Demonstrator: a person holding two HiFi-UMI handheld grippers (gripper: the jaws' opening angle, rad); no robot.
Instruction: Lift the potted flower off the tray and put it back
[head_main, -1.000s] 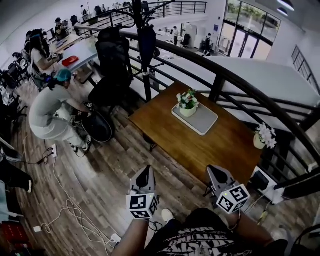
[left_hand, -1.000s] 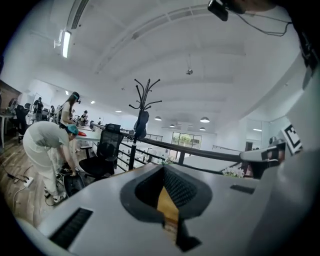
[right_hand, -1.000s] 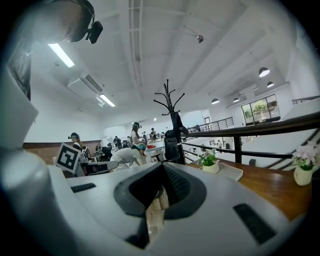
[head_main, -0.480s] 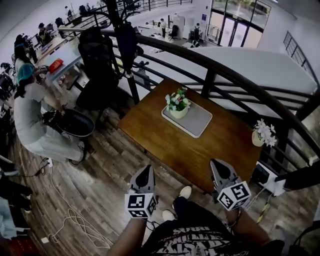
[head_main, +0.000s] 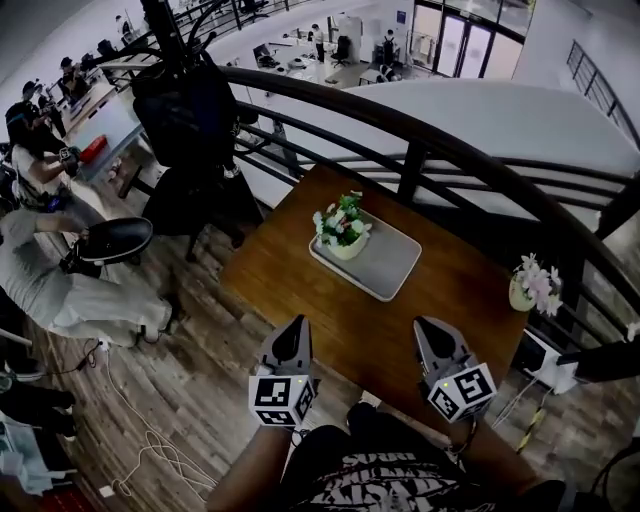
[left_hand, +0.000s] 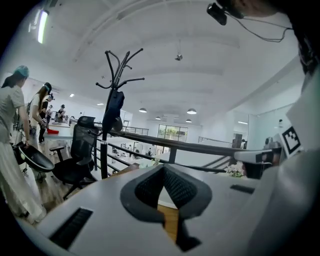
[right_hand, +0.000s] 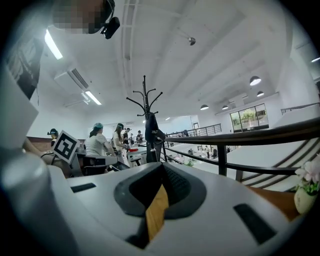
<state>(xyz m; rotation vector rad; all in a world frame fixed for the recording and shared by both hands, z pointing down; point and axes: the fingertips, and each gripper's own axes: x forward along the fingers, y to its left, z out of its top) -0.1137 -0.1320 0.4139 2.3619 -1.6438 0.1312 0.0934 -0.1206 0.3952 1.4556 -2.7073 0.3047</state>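
Counts first: two tools, one table (head_main: 290, 285), one tray (head_main: 392, 272), two flower pots. One is the potted flower (head_main: 341, 228) on the tray. The other is a second pot (head_main: 531, 288) with pale blooms at the table's right edge, well apart from the tray. There's also one railing (head_main: 440, 150) behind the table and one coat rack (head_main: 178, 60) at its left. An office chair (head_main: 108, 240) and several people are on the floor further left.

The potted flower stands upright with its long axis vertical and its blooms on top, on the tray's far-left corner. The tray lies flat, with its long side running diagonally from upper left to lower right in the head view.

The left tool (head_main: 295, 328) and right tool (head_main: 428, 330) hang side by side at the table's near edge, both pointing toward the tray and well short of it. In the left gripper view the left tool (left_hand: 163, 172) has its jaws together with nothing between them. The right tool (right_hand: 161, 172) looks the same – closed and empty, with only a sliver of table wood showing past the tips.

Hard to read – each tool's own body hides the tray in its gripper view, and the potted flower is too small there to make out. The second pot (right_hand: 306, 192) is cut by the frame edge in the right gripper view. The people at left are partly cut off in the head view.
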